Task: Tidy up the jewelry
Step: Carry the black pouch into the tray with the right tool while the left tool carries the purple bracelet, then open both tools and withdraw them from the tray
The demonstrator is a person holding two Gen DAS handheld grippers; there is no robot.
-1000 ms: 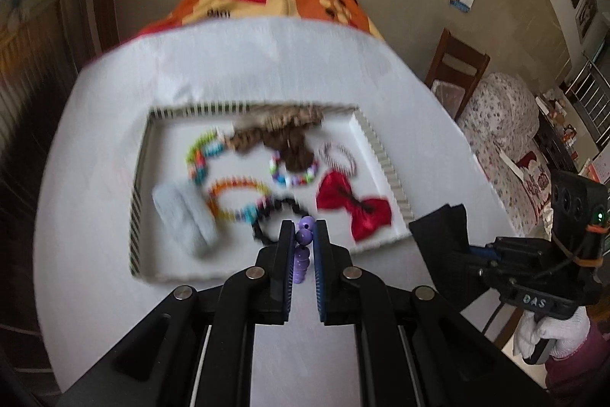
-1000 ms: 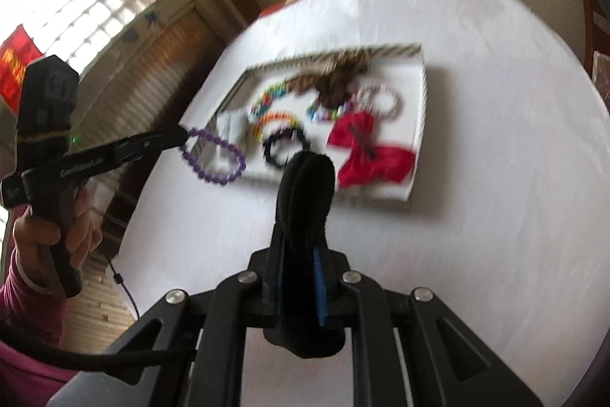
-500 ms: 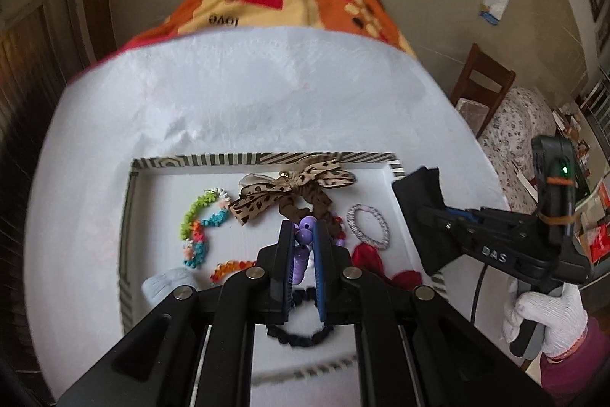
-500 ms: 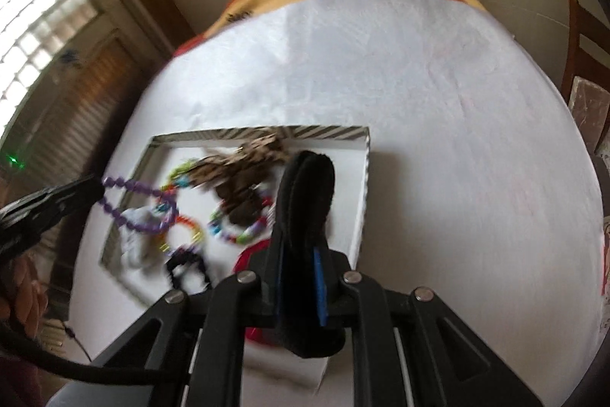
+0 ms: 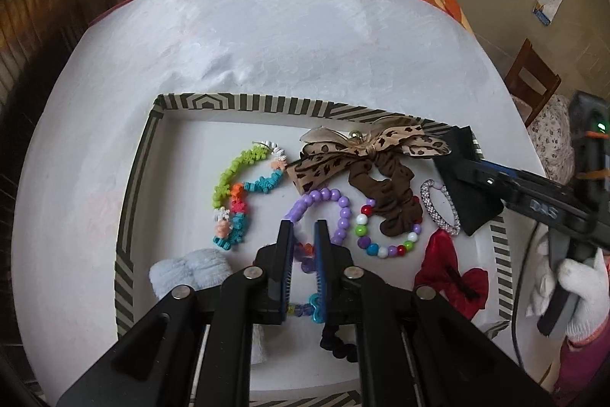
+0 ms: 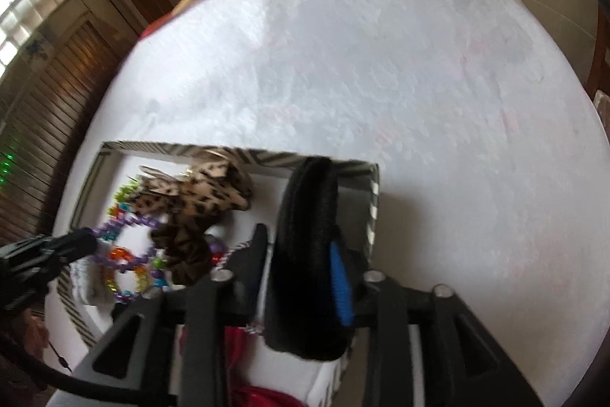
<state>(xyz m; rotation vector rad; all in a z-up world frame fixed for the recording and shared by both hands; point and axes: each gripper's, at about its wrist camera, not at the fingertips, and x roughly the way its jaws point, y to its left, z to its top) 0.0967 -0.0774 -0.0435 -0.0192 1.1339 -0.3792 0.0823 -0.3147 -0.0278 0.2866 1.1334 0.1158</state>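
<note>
Left gripper (image 5: 304,229) moved forward over the striped tray (image 5: 134,178), fingers now parted; purple bead bracelet (image 5: 328,212), pinched and held up 0.5 s ago, now lies flat on tray floor beside leopard bow scrunchie (image 5: 366,155). Right gripper (image 6: 301,243) with black scrunchie (image 6: 309,254) moved in over tray's right edge, fingers spread wider than before.
</note>
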